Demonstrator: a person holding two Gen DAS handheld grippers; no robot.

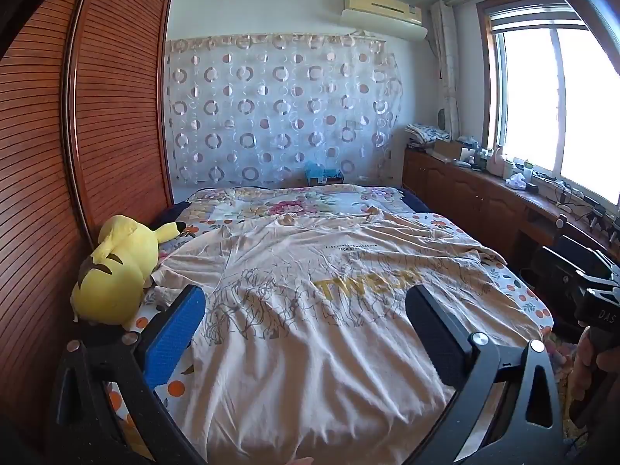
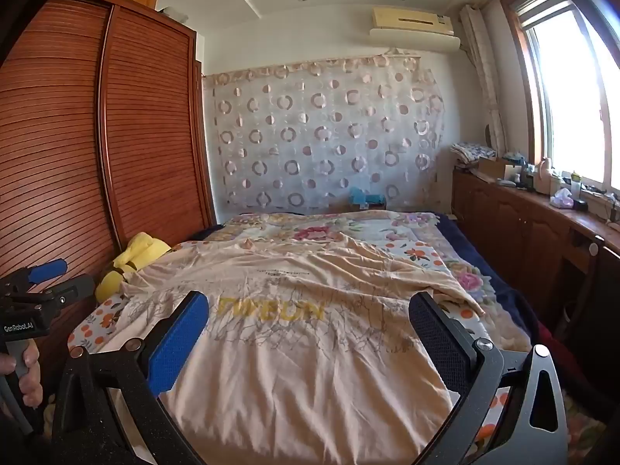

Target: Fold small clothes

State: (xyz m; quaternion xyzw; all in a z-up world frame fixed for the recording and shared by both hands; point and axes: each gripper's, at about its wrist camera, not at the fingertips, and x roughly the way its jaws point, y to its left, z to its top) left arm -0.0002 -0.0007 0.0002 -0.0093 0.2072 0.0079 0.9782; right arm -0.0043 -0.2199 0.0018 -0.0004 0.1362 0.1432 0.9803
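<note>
1. Against the wooden wardrobe [image 1: 116, 97] at far left, a yellow plush toy [image 1: 112, 267] lies on the bed [image 1: 519, 294], touching the shirt's edge.
2. The left tongs [image 1: 306, 333] hover over the beige T-shirt [image 1: 310, 329], spread wide and holding nothing.
3. The T-shirt lies flat and wrinkled across the floral bedspread, print side up.
4. The right tongs [image 2: 310, 339] gape equally wide above it, empty.
5. A cluttered counter [image 2: 542, 209] runs under the window [image 2: 573, 89] at right.

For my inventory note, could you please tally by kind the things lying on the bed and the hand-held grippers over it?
T-shirt: 1
Yellow plush toy: 1
Hand-held grippers, left hand-held gripper and right hand-held gripper, both open: 2
Total: 4
</note>
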